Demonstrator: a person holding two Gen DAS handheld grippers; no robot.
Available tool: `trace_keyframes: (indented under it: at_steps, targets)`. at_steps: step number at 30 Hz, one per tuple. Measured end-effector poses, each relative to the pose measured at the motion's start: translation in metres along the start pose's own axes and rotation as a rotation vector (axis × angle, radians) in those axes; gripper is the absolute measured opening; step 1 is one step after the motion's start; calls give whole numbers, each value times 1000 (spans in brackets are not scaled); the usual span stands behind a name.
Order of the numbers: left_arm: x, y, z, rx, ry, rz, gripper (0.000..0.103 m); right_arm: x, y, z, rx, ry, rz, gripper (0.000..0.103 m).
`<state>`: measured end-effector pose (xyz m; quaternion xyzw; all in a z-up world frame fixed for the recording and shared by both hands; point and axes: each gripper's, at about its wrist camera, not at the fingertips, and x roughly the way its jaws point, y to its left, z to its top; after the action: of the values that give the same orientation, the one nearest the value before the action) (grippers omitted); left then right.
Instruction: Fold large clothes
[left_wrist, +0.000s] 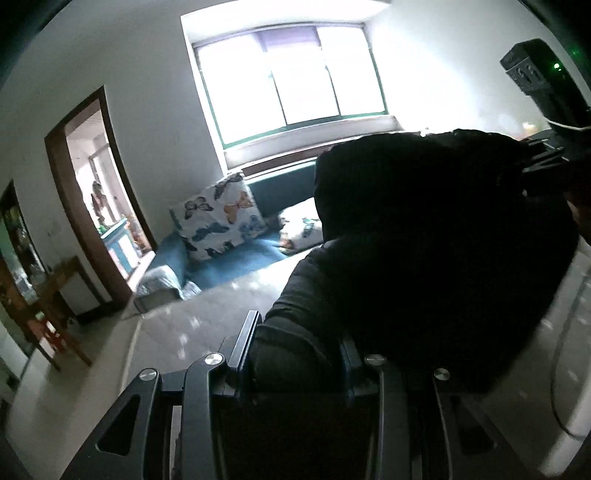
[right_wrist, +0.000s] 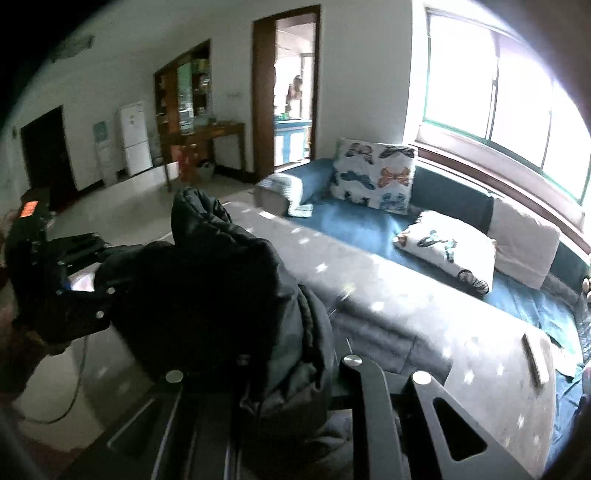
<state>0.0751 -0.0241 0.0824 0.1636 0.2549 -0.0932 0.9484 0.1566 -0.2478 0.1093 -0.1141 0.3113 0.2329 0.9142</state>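
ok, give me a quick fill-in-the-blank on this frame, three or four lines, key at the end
1. Both grippers are shut on the same ____ padded jacket.
2. The upright cushion on the blue sofa is printed with ____.
3. In the left wrist view, the right gripper grips the jacket at the picture's ____ edge.
4. The left gripper holds a fold of jacket ____ its two fingers.

Missing words: black; butterflies; right; between

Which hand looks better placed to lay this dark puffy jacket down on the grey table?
Neither clearly: the left gripper and right gripper each pinch the dark puffy jacket, lifted above the grey table. Probably both lower together.
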Motion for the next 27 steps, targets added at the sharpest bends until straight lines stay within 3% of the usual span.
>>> trace_keyframes:
  at_steps: [4, 7, 11, 15, 19, 21, 27]
  targets:
    - [78, 4, 44, -20, 81, 14, 39, 57, -41, 20, 85, 40, -31, 18]
    - [140, 1, 57, -32, 167, 12, 39, 106, -71, 21, 159, 98, -21, 18]
    - [202, -12, 43, 12, 258, 48, 45, 169, -100, -1, 280, 211, 40, 19]
    - [250, -16, 22, 15, 357, 42, 53, 214, -111, -25, 346, 282, 36, 25]
    - [269, -14, 9, -38, 386, 31, 62, 220, -130, -33, 436, 295, 63, 31]
    - [271, -15, 3, -49, 389, 30, 67, 202, -135, -29, 461, 245, 79, 31]
    - [285, 6, -6, -98, 407, 10, 74, 129, -120, -7, 360, 188, -12, 33]
